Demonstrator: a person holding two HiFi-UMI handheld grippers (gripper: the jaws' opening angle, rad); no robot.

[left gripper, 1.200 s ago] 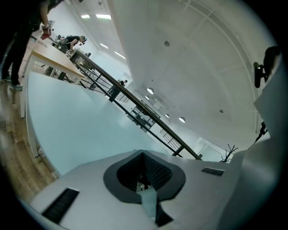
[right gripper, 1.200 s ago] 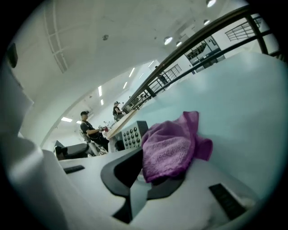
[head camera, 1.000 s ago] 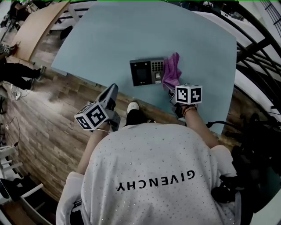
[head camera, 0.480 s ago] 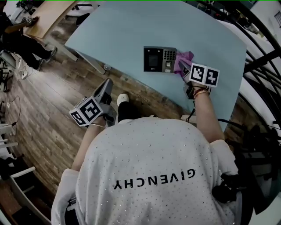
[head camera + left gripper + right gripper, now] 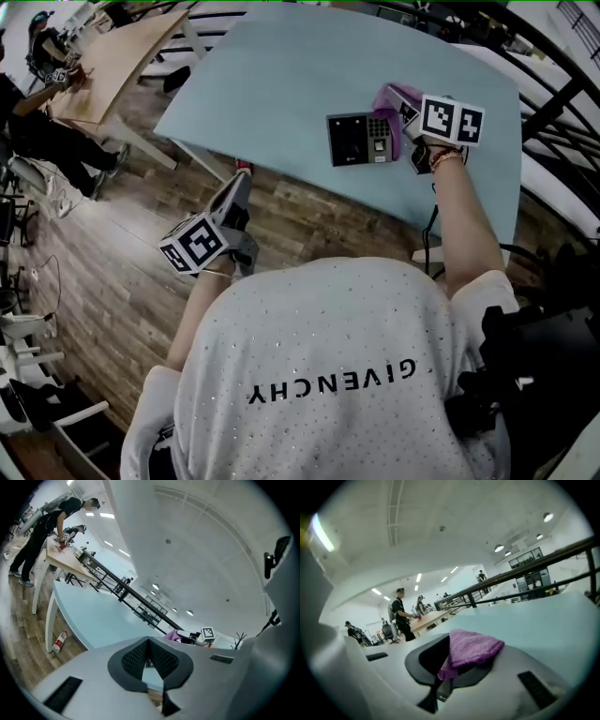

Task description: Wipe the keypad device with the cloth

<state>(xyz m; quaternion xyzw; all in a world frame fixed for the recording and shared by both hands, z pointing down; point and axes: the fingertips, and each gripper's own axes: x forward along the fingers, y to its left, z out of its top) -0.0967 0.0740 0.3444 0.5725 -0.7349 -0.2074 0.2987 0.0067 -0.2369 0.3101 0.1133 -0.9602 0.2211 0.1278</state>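
Two claws, one in use: your left claw (image 5: 238,187) hangs closed and empty, off the table's (image 5: 281,75) near edge. Farther out, the keypad device (image 5: 354,139) lies flat by that edge. At its right end your right claw (image 5: 405,111) pinches the purple cloth (image 5: 389,101). It looks soft and floppy, so I'd hold a bunched corner and let loose fabric drag across the stiff, likely delicate keys.
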